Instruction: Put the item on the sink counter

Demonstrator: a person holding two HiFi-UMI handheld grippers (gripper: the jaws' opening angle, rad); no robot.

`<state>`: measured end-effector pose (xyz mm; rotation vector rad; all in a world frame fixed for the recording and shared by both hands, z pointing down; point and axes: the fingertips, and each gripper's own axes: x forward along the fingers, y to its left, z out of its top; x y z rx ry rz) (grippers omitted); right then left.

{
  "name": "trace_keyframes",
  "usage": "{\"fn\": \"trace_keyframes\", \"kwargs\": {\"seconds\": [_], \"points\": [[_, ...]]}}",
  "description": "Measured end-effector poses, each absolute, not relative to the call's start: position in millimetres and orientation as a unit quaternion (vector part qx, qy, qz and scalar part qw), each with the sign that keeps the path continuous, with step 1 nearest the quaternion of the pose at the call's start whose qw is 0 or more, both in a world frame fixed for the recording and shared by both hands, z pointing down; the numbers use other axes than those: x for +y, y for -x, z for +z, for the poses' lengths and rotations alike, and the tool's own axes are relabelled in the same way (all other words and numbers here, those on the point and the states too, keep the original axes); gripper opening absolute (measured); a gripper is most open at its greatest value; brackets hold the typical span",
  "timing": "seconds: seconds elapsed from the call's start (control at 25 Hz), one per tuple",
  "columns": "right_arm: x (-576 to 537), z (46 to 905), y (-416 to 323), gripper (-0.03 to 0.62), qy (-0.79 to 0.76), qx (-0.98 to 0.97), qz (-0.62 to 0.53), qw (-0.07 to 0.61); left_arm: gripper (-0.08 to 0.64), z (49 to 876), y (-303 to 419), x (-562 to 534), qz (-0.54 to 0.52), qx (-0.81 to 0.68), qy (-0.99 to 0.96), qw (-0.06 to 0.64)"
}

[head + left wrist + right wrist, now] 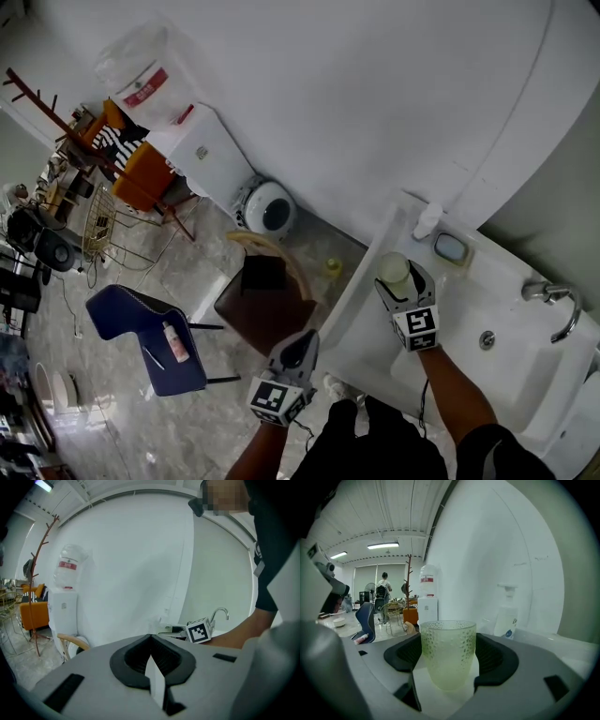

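A pale green dimpled cup (pixel 394 268) stands upright between the jaws of my right gripper (pixel 401 283), over the left corner of the white sink counter (pixel 367 330). In the right gripper view the cup (pixel 448 651) fills the gap, and both black pads touch its sides, so the right gripper (pixel 448 663) is shut on it. I cannot tell whether its base rests on the counter. My left gripper (pixel 305 343) hangs off the counter's edge above the floor. Its jaws (pixel 151 641) are shut with nothing in them.
A white soap dispenser (pixel 427 222) and a soap dish (pixel 451 247) stand at the counter's back, close to the cup. The faucet (pixel 553 298) and basin (pixel 487 361) lie to the right. On the floor are a brown chair (pixel 267 302), a blue chair (pixel 141 330) and a water dispenser (pixel 202 150).
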<state>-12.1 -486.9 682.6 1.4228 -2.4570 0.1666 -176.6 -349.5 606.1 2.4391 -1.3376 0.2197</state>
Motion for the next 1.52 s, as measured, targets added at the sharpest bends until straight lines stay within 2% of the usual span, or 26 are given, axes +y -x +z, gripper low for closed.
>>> {"fn": "trace_keyframes", "kwargs": {"seconds": [0.6, 0.76, 1.0, 1.16, 1.36, 1.52], "points": [[-467, 694, 6, 0.371, -0.511, -0.843, 0.076, 0.15, 0.011, 591, 157, -347, 0.056, -0.456, -0.871, 0.172], [-458, 697, 5, 0.44, -0.506, -0.845, 0.085, 0.151, 0.011, 597, 162, -335, 0.063, -0.455, -0.87, 0.177], [-431, 653, -7, 0.434, -0.52, -0.84, 0.075, 0.138, 0.012, 588, 168, -328, 0.065, -0.453, -0.873, 0.17], [-402, 598, -3, 0.388, -0.514, -0.849, 0.052, 0.113, 0.011, 573, 167, -327, 0.048, -0.452, -0.875, 0.167], [-370, 537, 4, 0.249, -0.503, -0.861, 0.019, 0.075, 0.011, 546, 155, -331, 0.022, -0.443, -0.883, 0.155], [-354, 503, 5, 0.165, -0.501, -0.864, 0.008, 0.049, 0.011, 527, 138, -333, 0.006, -0.433, -0.89, 0.143]]}}
